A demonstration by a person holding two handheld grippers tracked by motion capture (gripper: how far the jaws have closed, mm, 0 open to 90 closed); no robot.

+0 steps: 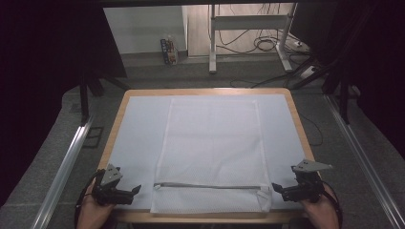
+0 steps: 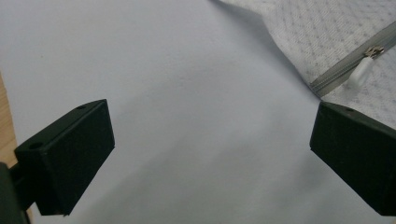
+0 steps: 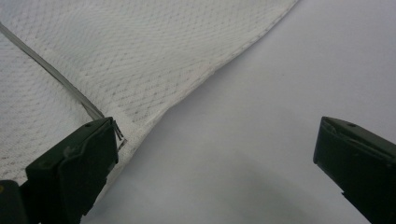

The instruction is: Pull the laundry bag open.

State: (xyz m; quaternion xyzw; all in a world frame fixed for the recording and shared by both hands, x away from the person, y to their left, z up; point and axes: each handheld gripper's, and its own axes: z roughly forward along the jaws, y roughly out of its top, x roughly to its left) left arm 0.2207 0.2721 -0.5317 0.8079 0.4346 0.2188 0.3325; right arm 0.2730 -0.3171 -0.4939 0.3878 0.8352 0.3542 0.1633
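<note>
Beside the mesh bag (image 1: pixel 212 152), both tongs (image 1: pixel 135 190) (image 1: pixel 276 187) seemingly gape empty.

No legible text, label, brand, number or sign anywhere in these views.

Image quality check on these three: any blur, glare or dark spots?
High view: dim surroundings, soft focus, mesh bag evenly lit, no glare. Left gripper view: zipper pull sharp, near fingers slightly soft. Right gripper view: mesh weave crisp, soft shadow between the fingers.
</note>
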